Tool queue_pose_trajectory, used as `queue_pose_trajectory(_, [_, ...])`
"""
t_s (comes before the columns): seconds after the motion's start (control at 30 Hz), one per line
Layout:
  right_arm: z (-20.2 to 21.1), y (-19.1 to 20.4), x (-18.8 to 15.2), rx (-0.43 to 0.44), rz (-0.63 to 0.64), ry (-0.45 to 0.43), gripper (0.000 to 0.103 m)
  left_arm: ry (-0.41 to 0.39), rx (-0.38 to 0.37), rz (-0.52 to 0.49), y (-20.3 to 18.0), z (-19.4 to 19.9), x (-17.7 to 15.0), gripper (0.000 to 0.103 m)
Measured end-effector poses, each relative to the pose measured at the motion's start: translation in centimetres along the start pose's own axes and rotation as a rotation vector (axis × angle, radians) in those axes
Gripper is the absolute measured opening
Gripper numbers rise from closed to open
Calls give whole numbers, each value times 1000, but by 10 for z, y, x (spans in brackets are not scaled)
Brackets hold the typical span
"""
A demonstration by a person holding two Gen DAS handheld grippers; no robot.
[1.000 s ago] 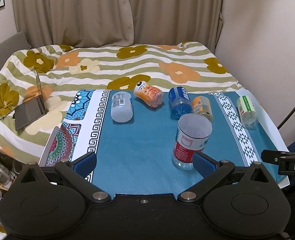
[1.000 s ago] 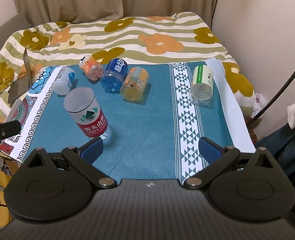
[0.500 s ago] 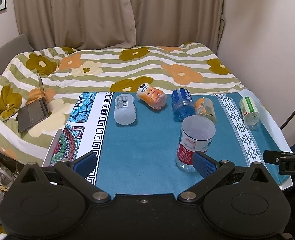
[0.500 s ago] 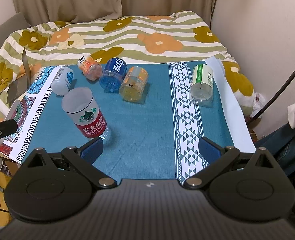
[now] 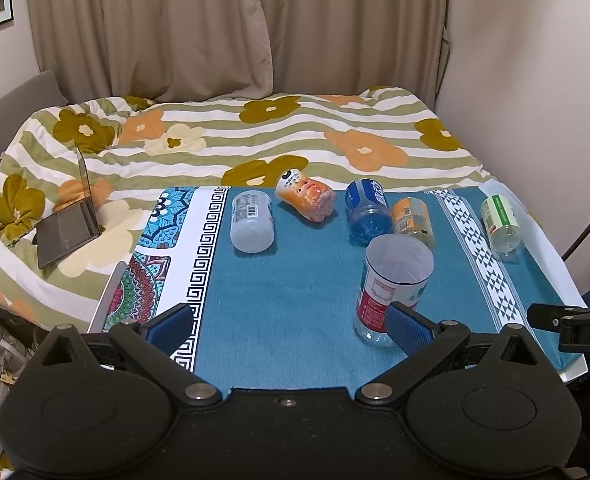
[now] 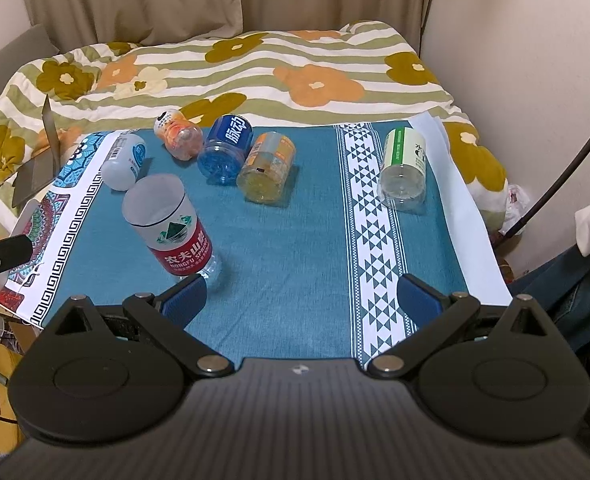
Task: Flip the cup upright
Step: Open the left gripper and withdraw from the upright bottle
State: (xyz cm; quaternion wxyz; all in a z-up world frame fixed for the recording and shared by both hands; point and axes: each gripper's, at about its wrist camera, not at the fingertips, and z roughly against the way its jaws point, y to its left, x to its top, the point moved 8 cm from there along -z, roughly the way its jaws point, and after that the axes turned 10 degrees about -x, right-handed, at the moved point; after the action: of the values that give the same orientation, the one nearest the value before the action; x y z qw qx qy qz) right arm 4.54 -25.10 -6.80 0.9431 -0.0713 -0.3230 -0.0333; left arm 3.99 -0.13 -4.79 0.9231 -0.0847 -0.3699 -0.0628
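A clear cup with a red label stands upright, open end up, on the teal cloth. Several more bottle-cut cups lie on their sides behind it: white, orange-pink, blue, orange, and green-labelled far right. My left gripper is open and empty, its right finger just in front of the red-label cup. My right gripper is open and empty, near the front edge.
The cloth lies on a board on a bed with a flowered quilt. An open laptop sits on the quilt at left. A wall is close on the right; curtains hang behind. A black cable runs at right.
Both grippers have drawn back and risen slightly, so the cups look farther off. The red-label cup stands where it was. No cup has moved.
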Motion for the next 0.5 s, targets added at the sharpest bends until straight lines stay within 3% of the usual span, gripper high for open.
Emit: queue_pose_trajectory(0.5, [0, 0, 0, 1, 0, 1, 103, -2, 12, 9, 3, -3, 5, 103])
